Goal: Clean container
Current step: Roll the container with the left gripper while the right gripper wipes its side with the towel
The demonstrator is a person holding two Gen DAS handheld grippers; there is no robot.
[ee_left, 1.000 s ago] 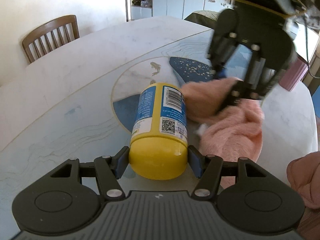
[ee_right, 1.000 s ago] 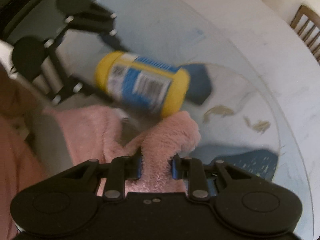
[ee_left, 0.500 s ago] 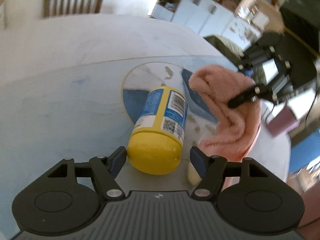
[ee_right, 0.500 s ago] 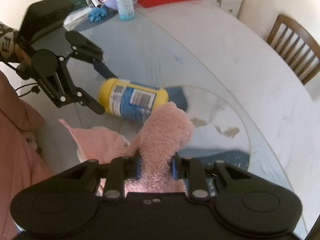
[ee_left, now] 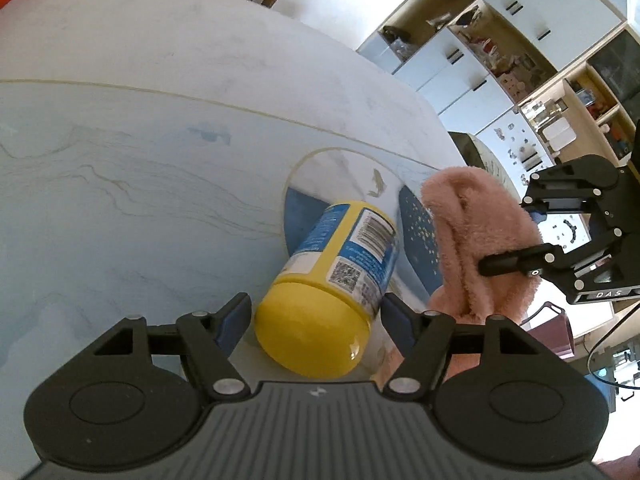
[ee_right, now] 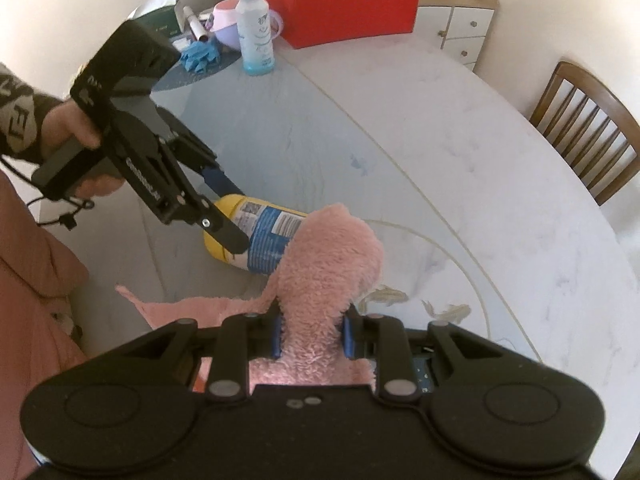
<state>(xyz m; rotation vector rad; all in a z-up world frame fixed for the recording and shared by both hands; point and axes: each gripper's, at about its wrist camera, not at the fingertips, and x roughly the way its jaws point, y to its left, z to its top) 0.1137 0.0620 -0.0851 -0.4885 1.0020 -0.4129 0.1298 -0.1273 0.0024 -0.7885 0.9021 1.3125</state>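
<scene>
Your left hand-held gripper [ee_left: 316, 316] sat around the lid end of the yellow container [ee_left: 328, 300], which lay on its side on the table [ee_left: 160, 160], over the blue patch of the round inlay. Its jaws had just been opening and stood a little wider than the lid, with a gap showing on either side, so the pads were not pressing. Just to the right of the container hung the pink towel [ee_right: 324, 280], pinched narrow in your right hand-held gripper [ee_right: 312, 338], with its loose end trailing on the table. At the far edge stood a white bottle [ee_right: 254, 36] and a red box [ee_right: 344, 12].
</scene>
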